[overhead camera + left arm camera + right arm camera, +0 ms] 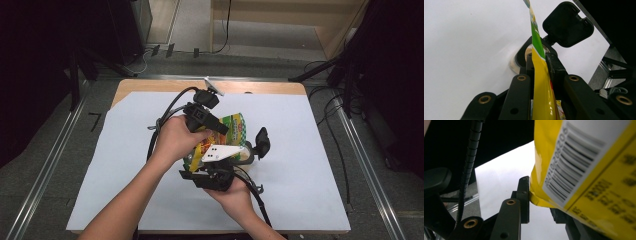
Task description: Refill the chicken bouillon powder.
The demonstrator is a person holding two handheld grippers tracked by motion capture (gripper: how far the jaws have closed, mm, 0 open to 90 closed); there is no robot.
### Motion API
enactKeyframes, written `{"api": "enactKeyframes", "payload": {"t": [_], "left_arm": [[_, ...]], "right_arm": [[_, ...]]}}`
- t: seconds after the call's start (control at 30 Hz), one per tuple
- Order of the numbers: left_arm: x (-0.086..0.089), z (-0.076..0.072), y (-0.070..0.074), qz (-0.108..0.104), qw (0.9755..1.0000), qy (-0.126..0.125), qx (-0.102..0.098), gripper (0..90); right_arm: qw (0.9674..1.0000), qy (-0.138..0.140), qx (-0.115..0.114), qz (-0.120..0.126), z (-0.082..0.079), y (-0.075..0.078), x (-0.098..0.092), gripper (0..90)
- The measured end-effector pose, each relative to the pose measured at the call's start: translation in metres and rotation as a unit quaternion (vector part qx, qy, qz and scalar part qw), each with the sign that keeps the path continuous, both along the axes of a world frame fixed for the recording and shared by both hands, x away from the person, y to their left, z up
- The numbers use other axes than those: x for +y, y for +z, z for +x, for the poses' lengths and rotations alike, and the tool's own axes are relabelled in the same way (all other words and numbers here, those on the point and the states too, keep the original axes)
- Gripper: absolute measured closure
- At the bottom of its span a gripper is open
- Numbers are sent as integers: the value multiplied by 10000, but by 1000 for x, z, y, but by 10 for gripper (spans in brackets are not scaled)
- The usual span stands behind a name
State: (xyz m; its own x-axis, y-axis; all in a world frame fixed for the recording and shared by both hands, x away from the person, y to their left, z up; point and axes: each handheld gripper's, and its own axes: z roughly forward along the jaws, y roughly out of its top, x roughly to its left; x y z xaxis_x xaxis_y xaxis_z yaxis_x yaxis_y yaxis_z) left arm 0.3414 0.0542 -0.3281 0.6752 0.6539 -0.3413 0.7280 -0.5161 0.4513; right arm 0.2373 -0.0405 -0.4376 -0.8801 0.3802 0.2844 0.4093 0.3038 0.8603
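Progress looks about half made: one yellow and green snack bag [231,131] is lifted above one clear jar [246,154] with a black rim, whose one black lid [262,141] stands flipped open just beside the mouth. Left gripper [541,62] pinches the bag's thin edge directly over the jar, and right gripper [537,200] is pressed on the barcode corner nearer to the person. Pouring seems still to come, though I cannot tell if the bag is torn open. All sits on one white sheet [310,150].

yellow packet [584,170] cut off at the frame edge, small print blurred
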Motion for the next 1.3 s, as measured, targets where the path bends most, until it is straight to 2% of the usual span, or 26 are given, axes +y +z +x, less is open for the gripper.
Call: {"api": "enactKeyframes", "payload": {"t": [0.2,0.4,0.47,0.53,0.63,0.73,0.93,1.03,1.17,1.3], "left_arm": [[6,-1,-5,-51,10000,10,60,819],[9,-5,-8,-58,10000,-13,0,817],[13,-7,-11,-105,9999,21,26,816],[18,-8,-14,-174,9998,32,25,815],[22,-10,-17,-260,9996,59,39,816],[26,-12,-22,-295,9995,33,45,819],[31,-15,-28,-411,9991,32,37,829],[35,-17,-33,-536,9985,25,46,836],[38,-19,-39,-673,9977,-2,16,848],[38,-19,-39,-670,9977,-36,4,849]], "right_arm": [[9999,26,-49,-119,-2,-3,3,734],[9997,50,-143,-168,-3,-7,5,713],[9998,142,-82,-149,-4,-10,6,683],[9997,163,-82,-188,-4,-12,7,689],[9995,154,-123,-239,-5,-14,8,694],[9989,159,-266,-340,-7,-18,9,693],[9985,180,-283,-431,-10,-25,11,679],[9983,183,-283,-467,-11,-28,10,678],[9974,189,-385,-586,-13,-35,11,674],[9970,176,-416,-631,-13,-37,11,672]]}}
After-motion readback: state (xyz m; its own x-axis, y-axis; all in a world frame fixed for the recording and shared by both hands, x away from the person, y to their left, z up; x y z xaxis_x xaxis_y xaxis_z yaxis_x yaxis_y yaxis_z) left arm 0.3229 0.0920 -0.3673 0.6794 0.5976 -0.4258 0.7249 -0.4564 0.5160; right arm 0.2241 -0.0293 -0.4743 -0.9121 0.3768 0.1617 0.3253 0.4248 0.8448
